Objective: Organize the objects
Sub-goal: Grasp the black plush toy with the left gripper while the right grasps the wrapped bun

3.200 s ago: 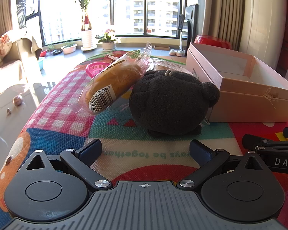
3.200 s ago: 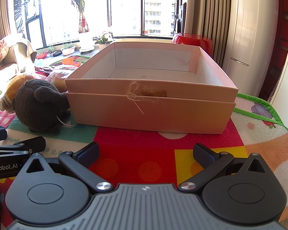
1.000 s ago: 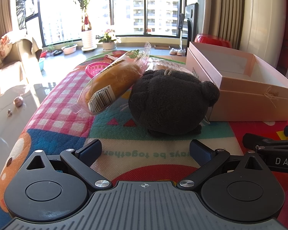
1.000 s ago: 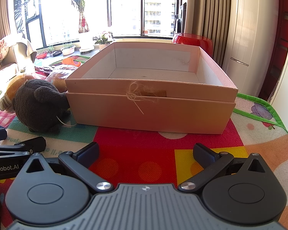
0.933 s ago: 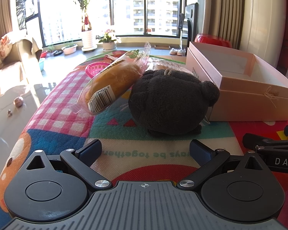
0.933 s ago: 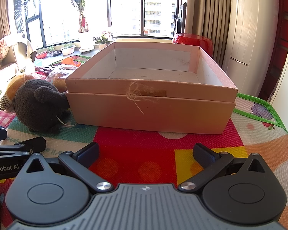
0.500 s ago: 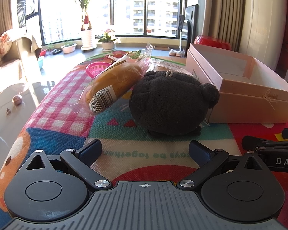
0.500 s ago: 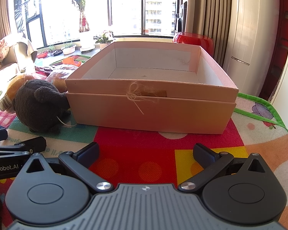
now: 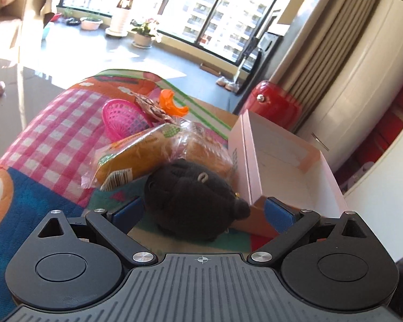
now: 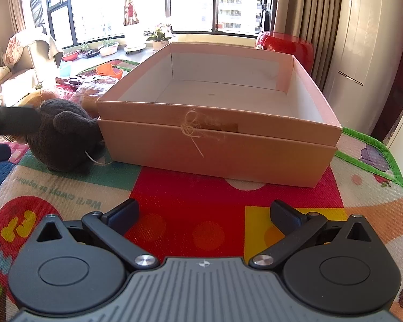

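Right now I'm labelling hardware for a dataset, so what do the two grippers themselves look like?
Both match: the left gripper and right gripper have black linkage arms with silver pivot screws, round black hubs, a ribbed grey body with a small crosshair mark, and blue finger pads. No cables or sleeves show.

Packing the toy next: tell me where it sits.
The black plush toy sits on the mat between the open left tool's fingers, against the pink box, bread behind.

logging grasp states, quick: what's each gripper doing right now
Left gripper: open, jaws either side of the dark plush toy, not closed on it.
Right gripper: open, holding nothing.
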### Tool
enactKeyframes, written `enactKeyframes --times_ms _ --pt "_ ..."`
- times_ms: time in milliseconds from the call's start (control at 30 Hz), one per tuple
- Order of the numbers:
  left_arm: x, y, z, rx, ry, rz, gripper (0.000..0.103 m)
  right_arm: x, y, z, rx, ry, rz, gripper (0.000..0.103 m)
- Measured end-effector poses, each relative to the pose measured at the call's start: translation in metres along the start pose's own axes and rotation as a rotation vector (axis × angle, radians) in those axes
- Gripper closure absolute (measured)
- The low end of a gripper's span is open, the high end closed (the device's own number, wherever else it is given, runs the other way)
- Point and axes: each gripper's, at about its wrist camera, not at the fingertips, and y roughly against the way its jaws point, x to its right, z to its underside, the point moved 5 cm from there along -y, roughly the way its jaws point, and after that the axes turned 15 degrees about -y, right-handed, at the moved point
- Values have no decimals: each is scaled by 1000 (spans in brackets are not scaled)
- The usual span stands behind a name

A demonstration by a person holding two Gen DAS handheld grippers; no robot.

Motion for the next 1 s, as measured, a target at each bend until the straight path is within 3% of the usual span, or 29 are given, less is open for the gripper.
enactKeyframes --times_ms 167,267,467,600,700,867,1000 --pt "3 -42 -1 -100 -7 -66 4 0 0 0 -8 8 -7 0" --pt "-3 -47 6 -89 23 -14 10 1 0 0 -12 18 -21 0" --pt "-13 -27 17 -75 -33 37 14 -1 2 0 -8 28 -17 0" --pt "-33 15 29 -39 -101 105 15 -11 11 5 51 61 23 0" --pt "-61 50 37 -12 -151 69 15 -39 26 8 153 115 -8 0" --pt "-116 93 33 49 -125 -36 15 -114 31 5 111 267 -209 0" --pt "-138 109 34 74 -108 -68 15 -170 30 9 142 349 -251 0"
